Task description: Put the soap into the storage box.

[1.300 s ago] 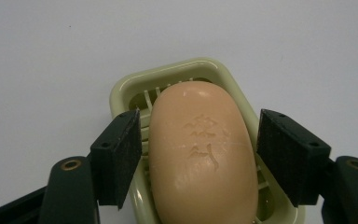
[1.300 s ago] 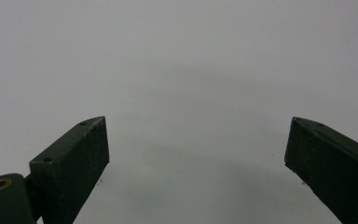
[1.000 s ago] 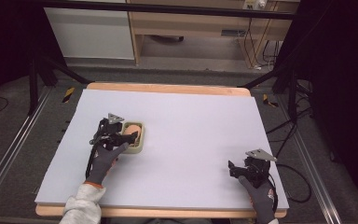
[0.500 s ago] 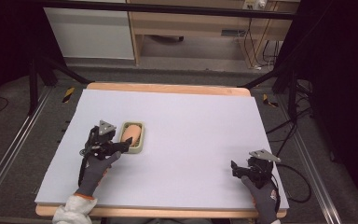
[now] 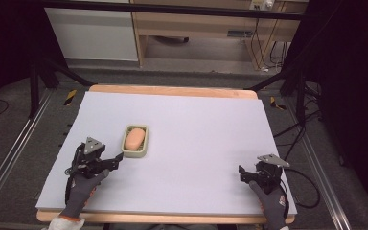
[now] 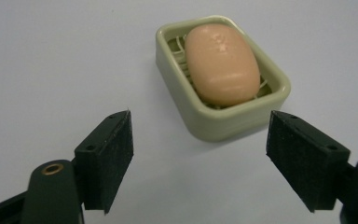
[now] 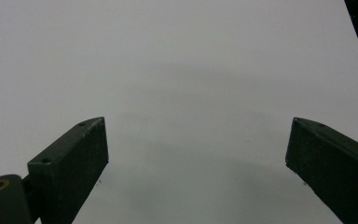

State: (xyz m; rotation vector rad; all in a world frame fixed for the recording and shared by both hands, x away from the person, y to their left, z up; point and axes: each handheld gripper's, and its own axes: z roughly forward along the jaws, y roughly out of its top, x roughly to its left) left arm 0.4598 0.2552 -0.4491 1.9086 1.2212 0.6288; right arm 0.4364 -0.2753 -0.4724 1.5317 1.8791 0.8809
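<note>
Soap (image 5: 135, 139) sat in green dish (image 5: 136, 153), left half of tabletop (image 5: 196, 124). Your left gripper (image 5: 116, 159) had backed off toward near-left corner, jaws spread, empty. Right gripper (image 5: 242, 172) idled at near-right corner, jaws apart. Placement judged complete.

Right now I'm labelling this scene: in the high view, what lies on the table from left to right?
Left tool → soap dish holding the soap → bare table → right tool.
</note>
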